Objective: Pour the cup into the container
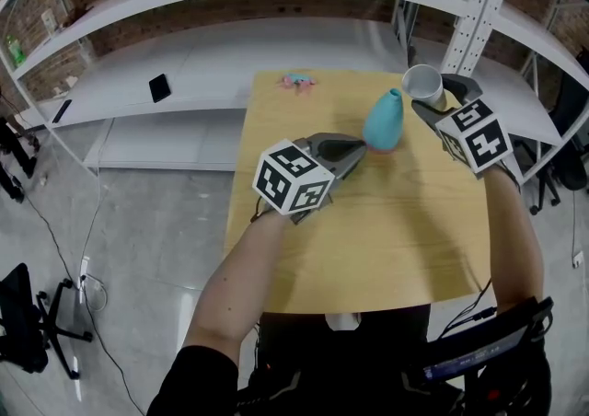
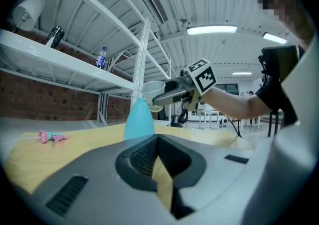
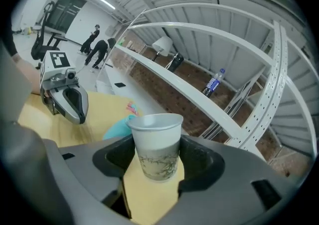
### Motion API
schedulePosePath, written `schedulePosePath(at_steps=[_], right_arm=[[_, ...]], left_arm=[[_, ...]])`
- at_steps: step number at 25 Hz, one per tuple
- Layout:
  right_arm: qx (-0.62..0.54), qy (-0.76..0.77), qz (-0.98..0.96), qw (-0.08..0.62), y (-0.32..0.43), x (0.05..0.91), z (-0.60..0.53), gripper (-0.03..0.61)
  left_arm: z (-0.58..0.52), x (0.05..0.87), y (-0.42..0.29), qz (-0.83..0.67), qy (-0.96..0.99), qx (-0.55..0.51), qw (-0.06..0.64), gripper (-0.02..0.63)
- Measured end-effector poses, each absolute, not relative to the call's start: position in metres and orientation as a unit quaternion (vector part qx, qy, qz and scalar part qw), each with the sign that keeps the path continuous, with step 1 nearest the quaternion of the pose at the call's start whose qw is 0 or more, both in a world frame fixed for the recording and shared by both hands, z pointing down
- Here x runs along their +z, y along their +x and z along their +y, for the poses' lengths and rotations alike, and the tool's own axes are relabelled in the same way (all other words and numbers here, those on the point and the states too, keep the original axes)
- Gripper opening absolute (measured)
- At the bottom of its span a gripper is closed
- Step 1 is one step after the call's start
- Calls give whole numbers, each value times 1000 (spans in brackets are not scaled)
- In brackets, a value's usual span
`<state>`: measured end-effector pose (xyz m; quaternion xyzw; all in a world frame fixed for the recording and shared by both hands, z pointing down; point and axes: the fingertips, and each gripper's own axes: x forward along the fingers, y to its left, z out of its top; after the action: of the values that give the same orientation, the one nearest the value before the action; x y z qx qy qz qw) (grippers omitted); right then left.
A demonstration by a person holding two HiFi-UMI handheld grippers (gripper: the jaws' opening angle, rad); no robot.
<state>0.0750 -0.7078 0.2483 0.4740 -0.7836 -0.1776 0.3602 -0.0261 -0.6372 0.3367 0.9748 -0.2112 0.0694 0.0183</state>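
On my feed, the wooden table (image 1: 368, 248) carries a small pink thing (image 1: 297, 81) near its far edge. Behind the table I see white shelving (image 1: 276, 46) against a brick wall (image 2: 45, 102). A black phone (image 1: 159, 87) lies flat on the lower shelf and a water bottle (image 2: 101, 56) stands upright on the upper one. Cables (image 1: 87, 248) trail over the grey floor (image 1: 156, 221) at the left.

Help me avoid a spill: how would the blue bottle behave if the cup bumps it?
The blue bottle stands tall and upright, so a knock near its neck would probably tip it. It looks like light plastic and may slide. The left tool is not gripping it.
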Motion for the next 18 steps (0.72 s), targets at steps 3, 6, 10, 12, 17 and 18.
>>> schedulePosePath(at_steps=[3,6,10,12,17,18], right_arm=[[-199,471,-769,384,72,247,-708,284],[-215,468,-758,401,68,245,-708,284],[-231,463,-745,421,66,247,-710,284],[-238,461,-738,431,66,248,-711,284],[-256,460,-722,449,66,247,-713,284],[-261,460,-718,453,66,247,-713,284]], left_arm=[[-636,337,-26,-209,975,69,18,2],[-634,337,-26,-205,976,69,18,2],[-633,336,-25,-198,977,70,17,2],[-633,336,-25,-196,978,70,17,2],[-633,335,-26,-197,978,69,18,2],[-633,335,-25,-197,978,69,18,2]])
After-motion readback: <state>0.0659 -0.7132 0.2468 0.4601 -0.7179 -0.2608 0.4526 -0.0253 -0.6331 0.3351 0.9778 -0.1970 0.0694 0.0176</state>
